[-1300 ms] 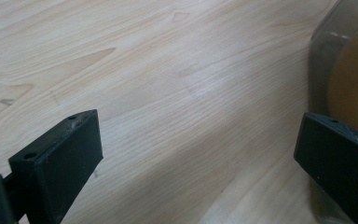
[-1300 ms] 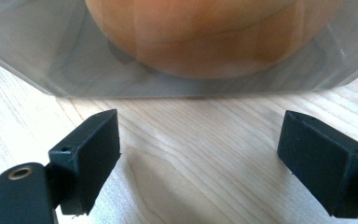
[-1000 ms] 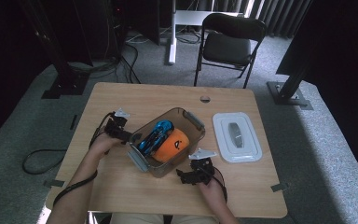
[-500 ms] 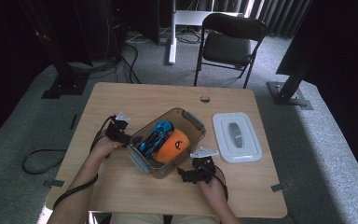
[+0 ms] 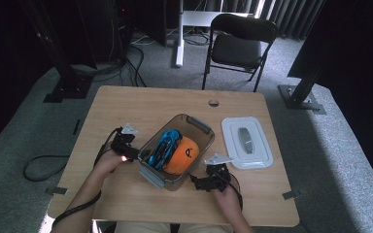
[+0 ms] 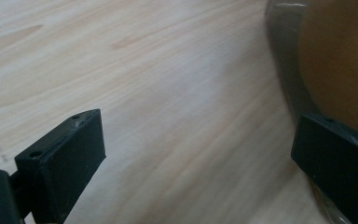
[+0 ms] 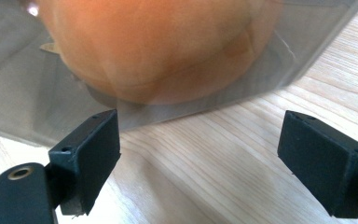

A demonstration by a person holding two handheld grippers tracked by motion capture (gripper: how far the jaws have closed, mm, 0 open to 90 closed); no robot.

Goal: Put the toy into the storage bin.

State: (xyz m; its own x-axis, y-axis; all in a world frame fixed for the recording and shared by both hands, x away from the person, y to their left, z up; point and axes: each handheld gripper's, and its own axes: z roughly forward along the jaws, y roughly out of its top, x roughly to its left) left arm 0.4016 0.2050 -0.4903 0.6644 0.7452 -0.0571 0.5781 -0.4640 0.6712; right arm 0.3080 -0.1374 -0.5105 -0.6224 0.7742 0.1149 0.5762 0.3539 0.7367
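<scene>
Wooden table point(image 5: 126, 204) stands on grey carpet, with a folding chair point(image 5: 240, 36) at its far side. A clear plastic storage bin point(image 5: 175, 150) sits between the two tools and holds an orange ball point(image 5: 182, 154) and a blue toy point(image 5: 161, 148). Its white lid point(image 5: 246, 141) lies flat on the table, beyond the right gripper point(image 5: 201, 183) and apart from the bin.

Left gripper point(image 5: 135, 153): jaws wide apart, empty, at the bin's long wall; in the left gripper view the right jaw sits against that wall. Right gripper: jaws wide apart, empty, just short of the opposite wall, which shows close ahead in the right gripper view point(image 7: 279, 56).

Assessment: the step in hand appears to be steadying or shifting the bin from both sides. Recommended practice: press both tools in level and at matched height, low on the walls, so the bin does not tip or skate. The thin walls will likely flex, so load should be light. Keep the cables off the rim.
</scene>
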